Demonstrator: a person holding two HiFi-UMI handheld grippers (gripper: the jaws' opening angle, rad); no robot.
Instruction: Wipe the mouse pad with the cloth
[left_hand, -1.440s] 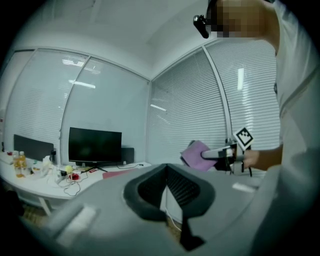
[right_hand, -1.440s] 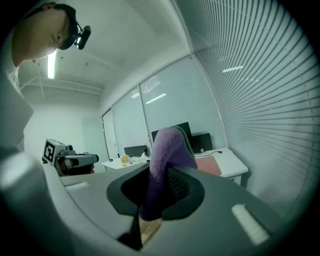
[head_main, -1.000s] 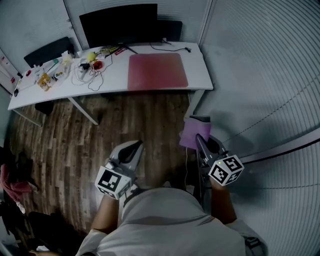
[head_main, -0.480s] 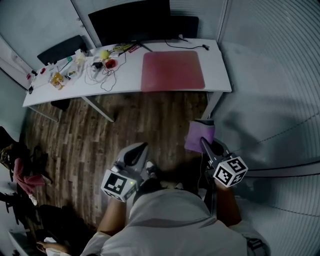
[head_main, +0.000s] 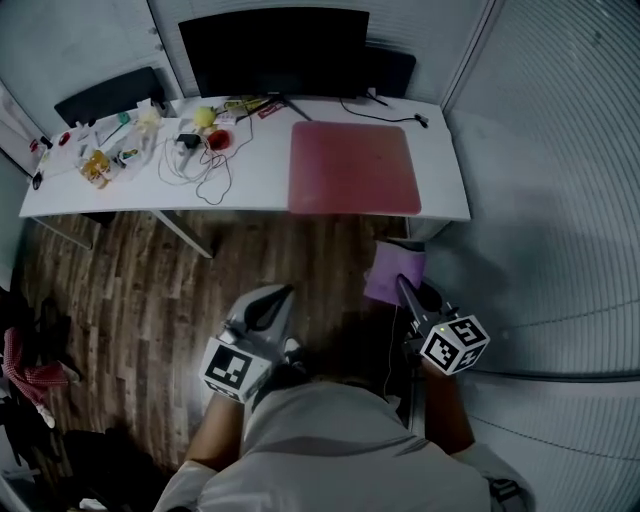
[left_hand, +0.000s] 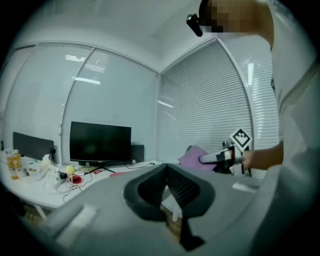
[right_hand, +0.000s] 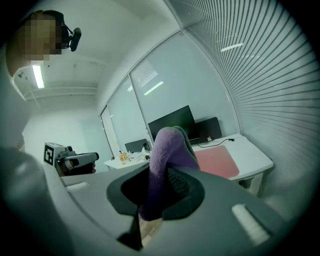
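A red mouse pad lies flat on the right half of the white desk; it also shows as a pink slab in the right gripper view. My right gripper is shut on a purple cloth, which bulges up between the jaws. It hovers over the floor well short of the desk's front edge. My left gripper is shut with nothing in it, jaws pressed together, also above the floor.
A black monitor stands at the desk's back. Cables, a yellow ball and small bottles clutter the desk's left half. A dark chair sits behind the left end. Blinds cover the wall at the right.
The view has shifted so the desk sits closer and more centred. Both grippers keep their places in front of the body, the cloth still held.
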